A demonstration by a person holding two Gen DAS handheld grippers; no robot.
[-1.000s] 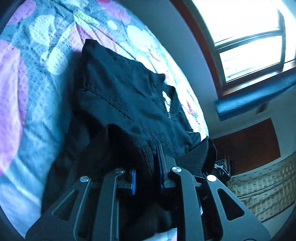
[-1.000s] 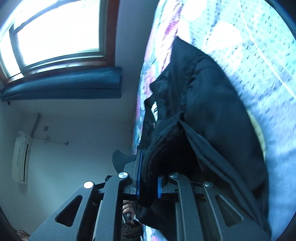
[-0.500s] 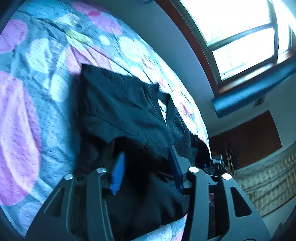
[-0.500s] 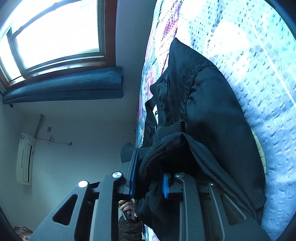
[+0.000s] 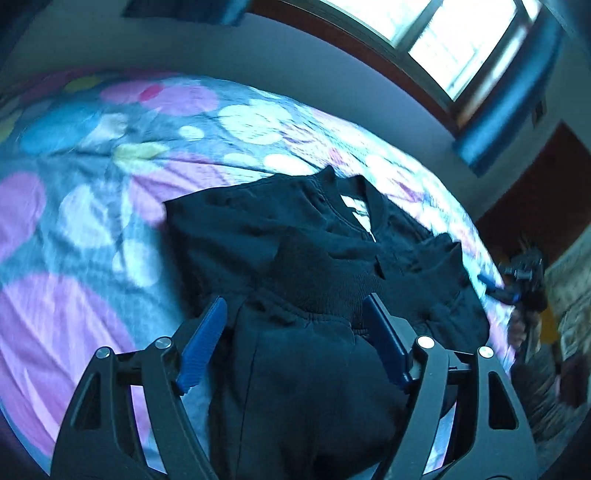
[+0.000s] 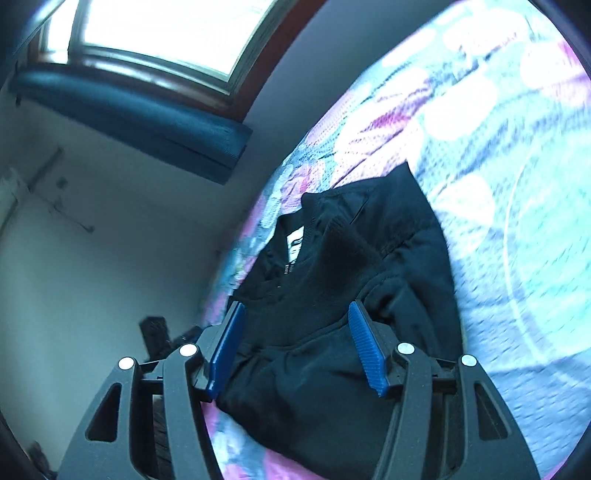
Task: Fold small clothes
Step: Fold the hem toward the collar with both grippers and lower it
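The black jacket (image 5: pixel 295 236) lies folded on the flowered bedspread (image 5: pixel 92 221), its ribbed hem doubled up over the chest and the collar with its white label (image 5: pixel 356 212) toward the wall under the window (image 5: pixel 461 40).

A second ago both grippers were pinched tight on that ribbed hem; now neither holds it. The left gripper (image 5: pixel 295 339) has its jaws opening — the blue pads (image 5: pixel 201 343) stand far apart, one on each side of the fold, with cloth between them but not pressed. Half a second ago they were only partly spread and sat deep in the fabric; now they are above it, and far more of the bedspread shows around the jacket than before.

The right gripper (image 6: pixel 295 345) shows the same change: its jaws are opening, the blue pads (image 6: pixel 365 347) clear of the hem that they squeezed a second ago. The jacket (image 6: pixel 351 277) lies between and beyond them, loose on the bedspread (image 6: pixel 498 166). The view has also rolled — the window (image 6: pixel 166 33) and the dark blue roll (image 6: pixel 129 122) beneath it have swung from the upper left toward the top of the picture.

At the far right of the left view, past the edge of the bed, the right gripper (image 5: pixel 517 280) appears small and blurred.
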